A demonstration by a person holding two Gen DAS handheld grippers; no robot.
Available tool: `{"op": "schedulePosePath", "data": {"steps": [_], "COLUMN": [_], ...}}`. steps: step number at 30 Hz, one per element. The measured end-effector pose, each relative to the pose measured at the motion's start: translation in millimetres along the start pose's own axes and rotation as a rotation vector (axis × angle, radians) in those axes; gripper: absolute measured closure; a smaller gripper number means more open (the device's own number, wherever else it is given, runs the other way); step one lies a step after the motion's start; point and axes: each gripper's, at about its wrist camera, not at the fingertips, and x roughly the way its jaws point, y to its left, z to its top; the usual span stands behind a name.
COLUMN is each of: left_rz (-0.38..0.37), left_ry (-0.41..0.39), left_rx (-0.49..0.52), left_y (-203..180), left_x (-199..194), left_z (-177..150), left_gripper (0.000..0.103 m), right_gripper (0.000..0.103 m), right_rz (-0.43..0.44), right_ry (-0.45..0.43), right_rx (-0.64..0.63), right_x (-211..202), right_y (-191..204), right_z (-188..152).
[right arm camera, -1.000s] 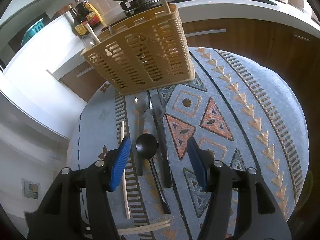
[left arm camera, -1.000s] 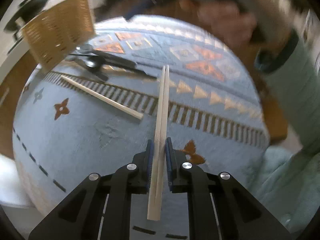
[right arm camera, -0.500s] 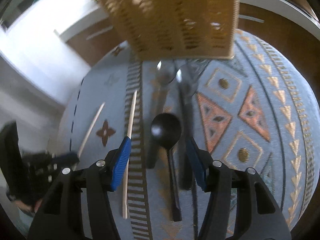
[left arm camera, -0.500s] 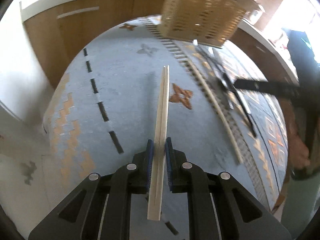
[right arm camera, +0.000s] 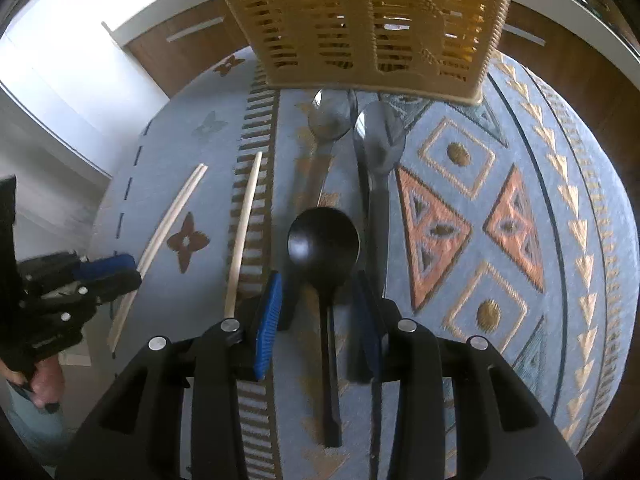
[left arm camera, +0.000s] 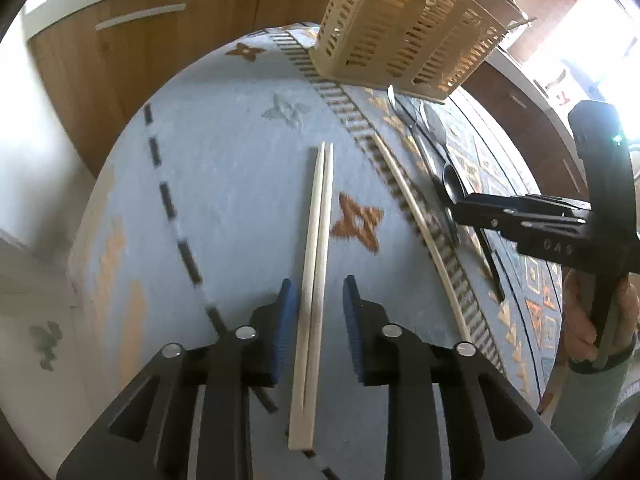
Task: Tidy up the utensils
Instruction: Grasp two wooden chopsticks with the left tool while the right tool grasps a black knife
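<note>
Left gripper point(left arm camera: 316, 302) jaws opening, pads clear of the chopstick pair point(left arm camera: 314, 280) lying between them near the rug's point(left arm camera: 224, 184) left edge; right gripper point(right arm camera: 318, 308) jaws closing around the black spoon's point(right arm camera: 323, 240) neck mid-rug, not yet pinching. Best to centre on the slim handle and grip before lifting toward the slotted basket point(right arm camera: 368, 20) at the far edge. Counted: three spoons, one joined chopstick pair, one single chopstick point(right arm camera: 244, 232), one basket.
</note>
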Motion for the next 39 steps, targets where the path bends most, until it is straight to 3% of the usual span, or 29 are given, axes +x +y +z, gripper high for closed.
{"op": "schedulePosePath", "data": {"steps": [5,9,14,16,18,21,26,33,39], "left_rz": [0.032,0.031,0.121,0.144,0.166,0.149,0.083,0.028,-0.013], "left_ry": [0.065,0.154,0.205,0.206,0.190,0.156,0.074,-0.061,-0.249], "left_rx": [0.088,0.218,0.335,0.344,0.337,0.304,0.223,0.163,0.138], "left_y": [-6,-26,-44,-43,-41,-34,-24,-25,-31], "left_x": [14,27,36,37,37,32,23,-5,-53], "left_z": [30,47,53,55,56,55,47,35,38], "left_gripper": [0.075,0.056,0.064,0.082,0.092,0.093,0.093,0.093,0.094], "right_gripper": [0.069,0.069,0.069,0.069,0.074,0.090,0.098,0.098,0.098], "right_rz": [-0.006,-0.018,-0.064,-0.078,-0.086,-0.048,0.011,0.081,0.075], "right_ry": [0.027,0.056,0.109,0.111,0.100,0.085,0.049,-0.063,-0.200], "right_rx": [-0.006,-0.021,-0.060,-0.075,-0.085,-0.077,-0.045,-0.021,-0.019], "right_x": [3,6,20,24,28,28,25,6,-34], "right_y": [-1,1,17,22,26,28,20,13,21], "right_z": [15,23,43,49,50,48,41,31,26]}}
